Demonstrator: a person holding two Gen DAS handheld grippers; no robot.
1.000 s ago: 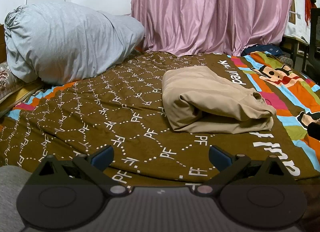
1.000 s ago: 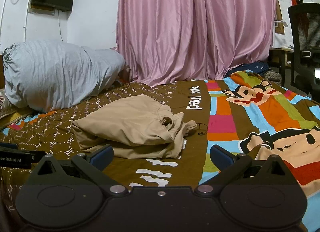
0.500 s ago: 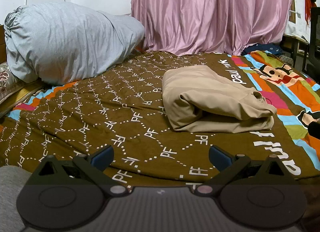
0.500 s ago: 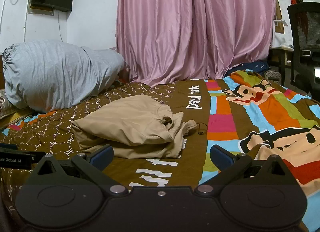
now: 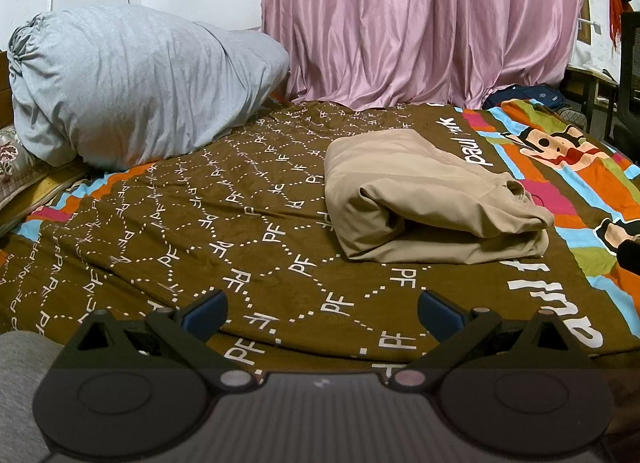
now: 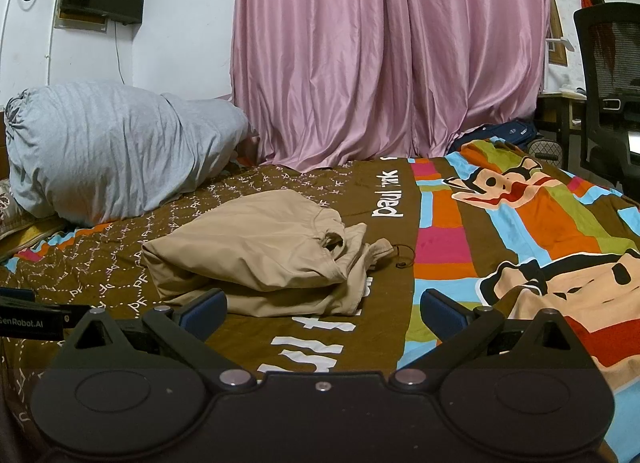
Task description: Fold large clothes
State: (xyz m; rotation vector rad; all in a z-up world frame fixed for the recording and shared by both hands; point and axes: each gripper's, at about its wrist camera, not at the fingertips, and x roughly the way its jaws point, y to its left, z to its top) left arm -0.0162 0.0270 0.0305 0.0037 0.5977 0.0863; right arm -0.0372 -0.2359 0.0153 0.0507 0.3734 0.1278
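A beige garment [image 5: 424,199] lies folded in a thick bundle on the bed, right of centre in the left wrist view. In the right wrist view the garment [image 6: 260,255] lies left of centre, its loose end and a thin cord toward the right. My left gripper [image 5: 322,313] is open and empty, held low over the brown bedspread, short of the garment. My right gripper [image 6: 324,313] is open and empty, just in front of the garment's near edge.
The bed is covered by a brown and multicoloured cartoon bedspread [image 5: 180,223]. A big grey bundle of bedding [image 5: 132,83] sits at the back left. A pink curtain [image 6: 384,55] hangs behind. A black office chair [image 6: 608,95] and a desk stand at the far right.
Almost nothing differs; both grippers stay open and only drift slightly. The garment has not moved.
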